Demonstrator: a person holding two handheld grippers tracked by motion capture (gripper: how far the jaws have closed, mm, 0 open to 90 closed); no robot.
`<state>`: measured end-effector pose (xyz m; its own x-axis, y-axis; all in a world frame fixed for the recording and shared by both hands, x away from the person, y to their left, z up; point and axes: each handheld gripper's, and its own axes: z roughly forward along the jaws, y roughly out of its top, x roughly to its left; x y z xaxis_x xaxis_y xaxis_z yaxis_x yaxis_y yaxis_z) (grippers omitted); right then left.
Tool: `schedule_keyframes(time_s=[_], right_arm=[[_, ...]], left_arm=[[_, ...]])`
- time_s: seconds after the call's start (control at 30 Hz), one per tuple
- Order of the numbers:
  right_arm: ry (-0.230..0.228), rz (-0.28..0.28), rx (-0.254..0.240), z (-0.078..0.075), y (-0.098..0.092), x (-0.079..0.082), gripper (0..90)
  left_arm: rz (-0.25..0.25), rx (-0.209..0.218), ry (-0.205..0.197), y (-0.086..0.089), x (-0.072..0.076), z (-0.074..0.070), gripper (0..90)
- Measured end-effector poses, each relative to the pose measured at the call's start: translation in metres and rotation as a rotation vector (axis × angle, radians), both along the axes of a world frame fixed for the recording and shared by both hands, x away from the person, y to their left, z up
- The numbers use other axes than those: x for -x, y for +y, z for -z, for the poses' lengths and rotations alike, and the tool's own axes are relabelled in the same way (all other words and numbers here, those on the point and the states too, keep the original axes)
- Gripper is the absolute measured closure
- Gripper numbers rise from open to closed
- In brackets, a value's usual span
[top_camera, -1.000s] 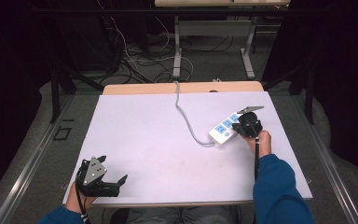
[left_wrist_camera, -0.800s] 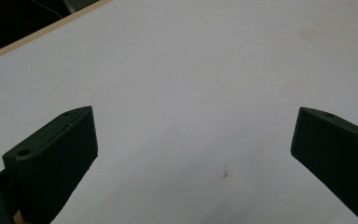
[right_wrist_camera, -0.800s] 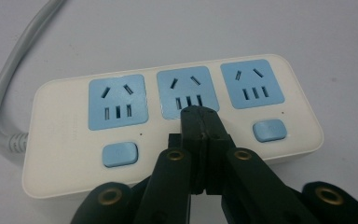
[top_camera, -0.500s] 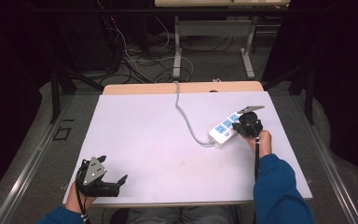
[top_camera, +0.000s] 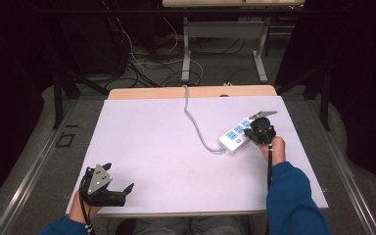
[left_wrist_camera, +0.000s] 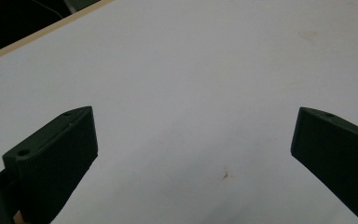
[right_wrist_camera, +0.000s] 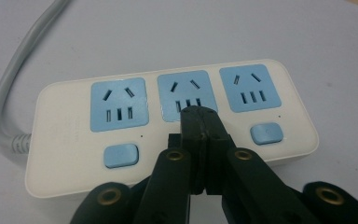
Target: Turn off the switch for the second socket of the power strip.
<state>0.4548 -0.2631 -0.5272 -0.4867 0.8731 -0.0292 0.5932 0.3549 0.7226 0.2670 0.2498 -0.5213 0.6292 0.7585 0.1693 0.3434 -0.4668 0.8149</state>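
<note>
Right hand-held gripper (right_wrist_camera: 199, 116) closed, empty, tips over power strip (right_wrist_camera: 168, 126); left hand-held gripper (left_wrist_camera: 193, 154) wide open

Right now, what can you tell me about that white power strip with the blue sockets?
The white plastic power strip lies flat near the table's right edge. It has three pale blue sockets in a row and blue rocker switches beneath; two show. A grey cable leaves one end and runs off the far edge. The right gripper, jaws shut, sits over the middle switch.
</note>
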Motion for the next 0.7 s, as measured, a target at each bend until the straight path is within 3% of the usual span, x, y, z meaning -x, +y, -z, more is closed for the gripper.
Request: schedule_keyframes(time_s=[0.27, 0.33, 0.37, 0.4, 0.43, 0.47, 0.5, 0.53, 0.7], right_arm=[[-0.006, 0.000, 0.000, 0.000, -0.002, 0.000, 89.6], [-0.015, -0.016, -0.005, -0.002, -0.002, 0.001, 76.8], [-0.015, -0.016, -0.005, -0.002, -0.002, 0.001, 76.8], [-0.024, -0.011, -0.009, -0.003, -0.001, 0.001, 71.1], [-0.038, -0.005, -0.018, -0.005, -0.001, 0.003, 59.4], [-0.038, -0.005, -0.018, -0.005, -0.001, 0.003, 59.4], [-0.047, -0.008, -0.019, -0.008, -0.002, 0.005, 47.5], [-0.047, -0.008, -0.019, -0.008, -0.002, 0.005, 47.5], [-0.051, -0.014, -0.043, -0.011, -0.002, 0.007, 23.5]], left_arm=[[-0.012, 0.004, -0.004, 0.000, 0.000, 0.000, 0.6], [-0.006, -0.004, -0.001, 0.000, 0.000, 0.000, 0.6], [-0.007, -0.005, -0.001, -0.001, 0.000, 0.000, 0.6], [-0.005, -0.006, 0.000, -0.001, 0.000, 0.000, 0.5], [-0.006, -0.004, 0.000, -0.001, 0.000, 0.000, 0.5], [-0.007, -0.001, 0.000, -0.001, 0.000, 0.000, 0.5], [-0.010, 0.005, -0.005, -0.001, 0.000, 0.000, 0.6], [-0.008, 0.001, -0.001, 0.000, 0.000, 0.000, 0.6], [-0.007, -0.002, -0.001, 0.000, 0.001, 0.000, 0.5]])
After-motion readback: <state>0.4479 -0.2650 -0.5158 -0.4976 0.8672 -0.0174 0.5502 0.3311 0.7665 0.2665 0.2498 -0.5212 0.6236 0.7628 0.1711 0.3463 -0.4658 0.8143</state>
